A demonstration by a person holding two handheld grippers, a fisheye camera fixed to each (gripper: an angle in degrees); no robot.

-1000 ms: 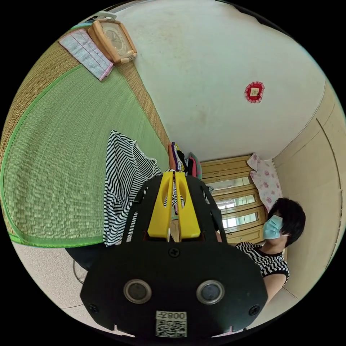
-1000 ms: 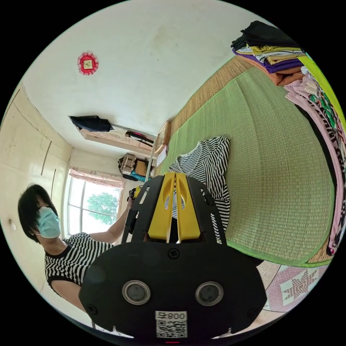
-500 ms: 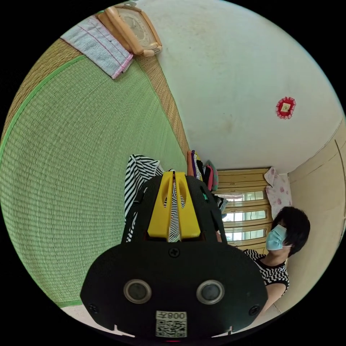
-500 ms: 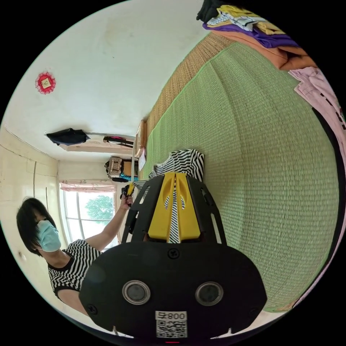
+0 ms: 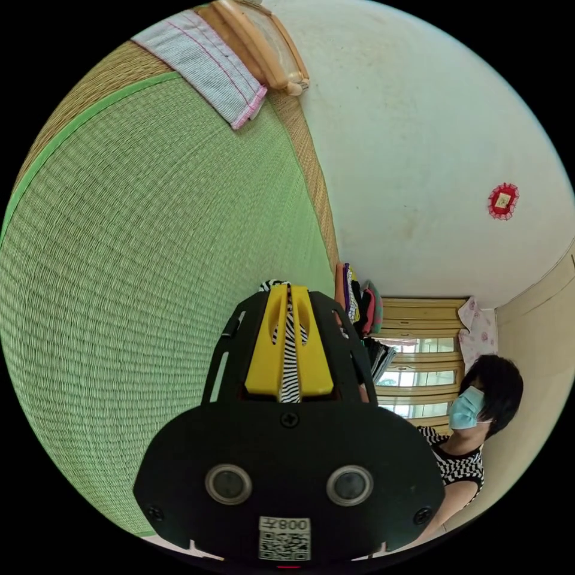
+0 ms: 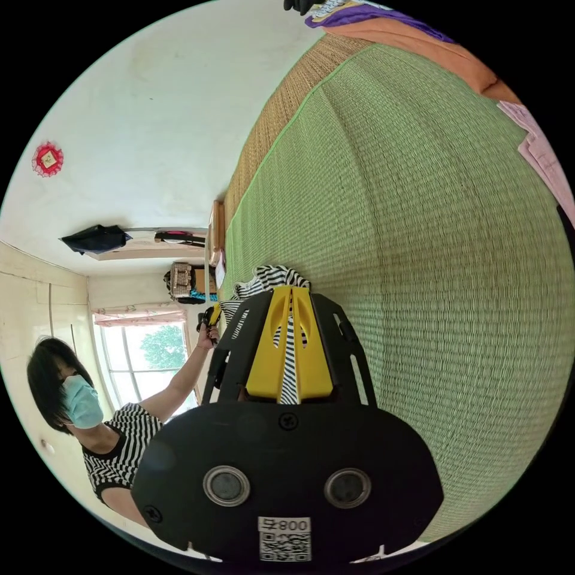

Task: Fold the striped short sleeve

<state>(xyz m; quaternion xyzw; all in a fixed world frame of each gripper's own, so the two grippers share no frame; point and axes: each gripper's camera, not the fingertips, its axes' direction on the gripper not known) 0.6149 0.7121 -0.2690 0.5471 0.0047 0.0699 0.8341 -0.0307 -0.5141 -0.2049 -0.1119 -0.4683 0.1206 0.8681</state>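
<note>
Bright daylight from window (image 6: 147, 359); sharp focus; edges perhaps fisheye-warped.

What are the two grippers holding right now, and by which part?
Both the left gripper and right gripper clamp the striped shirt; which part cannot be told.

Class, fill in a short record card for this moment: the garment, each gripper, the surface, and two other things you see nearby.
garment: striped short sleeve, bunched, held at two places
left gripper: shut on striped cloth
right gripper: shut on striped cloth
surface: green woven mat
nearby 1: pile of folded clothes at the mat's far edge
nearby 2: small striped towel beside a wooden frame
person: hand holding the left gripper
</note>
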